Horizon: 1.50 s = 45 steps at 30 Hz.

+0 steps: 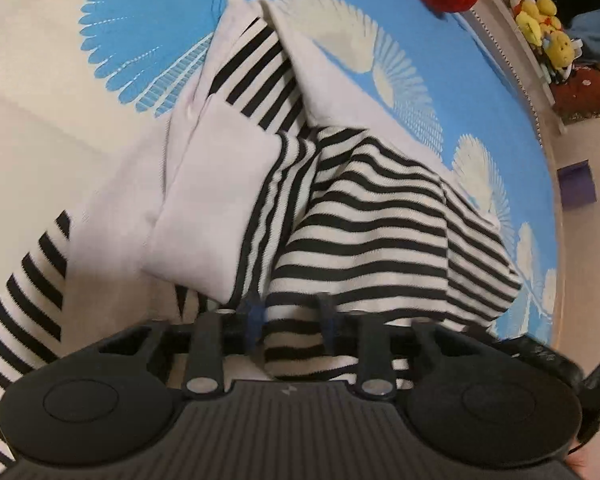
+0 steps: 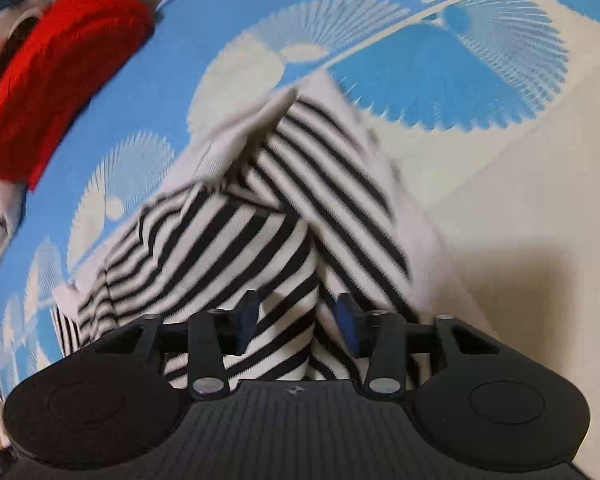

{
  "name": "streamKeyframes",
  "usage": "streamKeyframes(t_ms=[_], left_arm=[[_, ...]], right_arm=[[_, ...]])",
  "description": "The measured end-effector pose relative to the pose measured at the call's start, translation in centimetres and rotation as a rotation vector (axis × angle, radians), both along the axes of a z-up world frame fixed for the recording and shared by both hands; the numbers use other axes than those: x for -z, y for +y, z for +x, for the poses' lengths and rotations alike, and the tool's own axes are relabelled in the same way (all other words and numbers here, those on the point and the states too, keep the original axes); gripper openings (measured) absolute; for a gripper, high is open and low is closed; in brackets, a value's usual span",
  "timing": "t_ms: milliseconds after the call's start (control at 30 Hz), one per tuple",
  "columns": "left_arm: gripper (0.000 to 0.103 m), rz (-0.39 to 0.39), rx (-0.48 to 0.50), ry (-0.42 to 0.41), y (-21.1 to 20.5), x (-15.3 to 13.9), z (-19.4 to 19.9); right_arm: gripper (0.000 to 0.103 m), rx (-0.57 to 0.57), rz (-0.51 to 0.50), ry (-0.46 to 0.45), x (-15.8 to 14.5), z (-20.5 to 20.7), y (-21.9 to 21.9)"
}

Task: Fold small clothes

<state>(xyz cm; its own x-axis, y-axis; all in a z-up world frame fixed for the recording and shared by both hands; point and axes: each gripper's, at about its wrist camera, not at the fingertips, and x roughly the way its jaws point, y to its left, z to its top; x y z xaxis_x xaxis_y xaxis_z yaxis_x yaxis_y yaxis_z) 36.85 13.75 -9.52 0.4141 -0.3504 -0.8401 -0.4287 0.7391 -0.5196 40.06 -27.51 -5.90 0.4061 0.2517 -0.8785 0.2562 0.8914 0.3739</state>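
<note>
Left gripper point(image 1: 290, 312) fingers clamped on striped garment point(image 1: 364, 216), right gripper point(image 2: 296, 320) fingers apart, no legible writing

No readable text, label or number anywhere.

Both wrist views close, angled down, sharing striped garment point(image 1: 364, 220), bedspread point(image 2: 228, 12)
</note>
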Motion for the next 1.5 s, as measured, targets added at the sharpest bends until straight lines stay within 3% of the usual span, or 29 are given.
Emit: streamKeyframes(t_ms=[33, 67, 100, 300, 367, 433, 567, 600, 667, 700, 767, 800, 867, 967, 1033, 1067, 1100, 1167, 1233, 1300, 1400, 1433, 1500], left_arm=[[0.003, -0.001, 0.006, -0.029, 0.0, -0.5, 0.1], [0.002, 0.009, 0.014, -0.063, 0.0, -1.1, 0.4], [0.001, 0.029, 0.021, -0.103, -0.1, -1.9, 0.5], [0.001, 0.189, 0.011, -0.433, 0.7, -8.0, -0.8], [0.001, 0.228, -0.015, -0.484, 1.4, -8.8, -1.3], [0.001, 0.204, -0.030, -0.411, 2.1, -7.7, -1.1], [0.006, 0.195, -0.021, -0.051, 3.3, -1.9, -0.3], [0.010, 0.177, -0.040, -0.011, 3.8, -1.1, -0.6], [0.023, 0.117, -0.088, -0.028, 4.9, -1.2, -1.4], [0.035, 0.102, -0.097, -0.051, 5.1, -1.7, -1.5], [0.049, 0.096, -0.085, -0.104, 5.2, -2.8, -1.8], [0.051, 0.091, -0.073, -0.119, 5.1, -3.0, -1.7], [0.051, 0.061, -0.055, -0.109, 4.3, -3.0, -1.2], [0.049, 0.033, -0.032, -0.038, 3.6, -1.4, -1.0], [0.028, 0.050, -0.031, -0.015, 3.3, -0.8, -0.9], [0.009, 0.056, -0.029, -0.027, 3.5, -0.5, -0.7], [0.005, 0.058, -0.027, -0.052, 3.5, -0.8, -0.7], [0.004, 0.057, -0.034, -0.152, 3.8, -2.4, -0.9], [0.004, 0.080, -0.014, -0.220, 3.3, -3.6, -1.0], [0.005, 0.104, 0.005, -0.190, 2.8, -3.3, -0.8], [0.016, 0.135, 0.012, -0.018, 3.2, -0.8, -0.5], [0.018, 0.153, 0.004, -0.006, 3.3, -0.7, -0.6], [0.027, 0.228, 0.013, -0.096, 2.7, -2.7, -0.8]], right_arm=[[0.027, -0.011, -0.018, -0.002, 0.2, 0.0, 0.6], [0.012, -0.020, -0.036, -0.009, 0.2, 0.0, 0.8], [0.003, -0.030, -0.046, -0.019, 0.1, 0.0, 1.1], [0.001, 0.022, 0.084, -0.160, -3.0, -1.5, -0.6], [0.001, 0.031, 0.146, -0.202, -4.5, -2.6, -1.3], [0.001, 0.043, 0.192, -0.175, -4.5, -3.6, -1.9], [0.001, 0.082, 0.164, 0.072, -0.2, -4.5, -2.5], [0.005, 0.087, 0.145, 0.116, 0.5, -4.5, -2.5], [0.010, 0.049, 0.076, 0.124, 0.4, -4.2, -1.8], [0.020, 0.024, 0.056, 0.102, -0.1, -4.0, -1.5], [0.041, 0.010, -0.001, 0.008, -1.8, -3.9, -1.0], [0.047, 0.010, -0.025, -0.025, -2.3, -3.6, -0.9], [0.047, 0.003, -0.063, -0.065, -2.9, -3.1, -0.8], [0.047, 0.021, -0.066, -0.038, -2.0, -2.1, -1.2], [0.047, 0.039, -0.047, -0.007, -1.0, -1.7, -1.4], [0.045, 0.045, -0.033, 0.001, -0.7, -1.5, -1.5], [0.031, 0.045, -0.026, -0.002, -0.4, -1.3, -1.6], [0.004, 0.047, 0.012, -0.048, -0.9, -1.3, -1.5], [0.004, 0.112, 0.085, -0.126, -2.1, -2.2, -1.7], [0.004, 0.125, 0.089, -0.162, -2.9, -2.6, -1.8], [0.006, 0.164, 0.057, -0.027, -0.7, -2.2, -2.3], [0.008, 0.182, 0.028, 0.031, 0.2, -2.3, -2.5], [0.013, 0.200, -0.051, 0.023, -0.1, -2.4, -2.1]])
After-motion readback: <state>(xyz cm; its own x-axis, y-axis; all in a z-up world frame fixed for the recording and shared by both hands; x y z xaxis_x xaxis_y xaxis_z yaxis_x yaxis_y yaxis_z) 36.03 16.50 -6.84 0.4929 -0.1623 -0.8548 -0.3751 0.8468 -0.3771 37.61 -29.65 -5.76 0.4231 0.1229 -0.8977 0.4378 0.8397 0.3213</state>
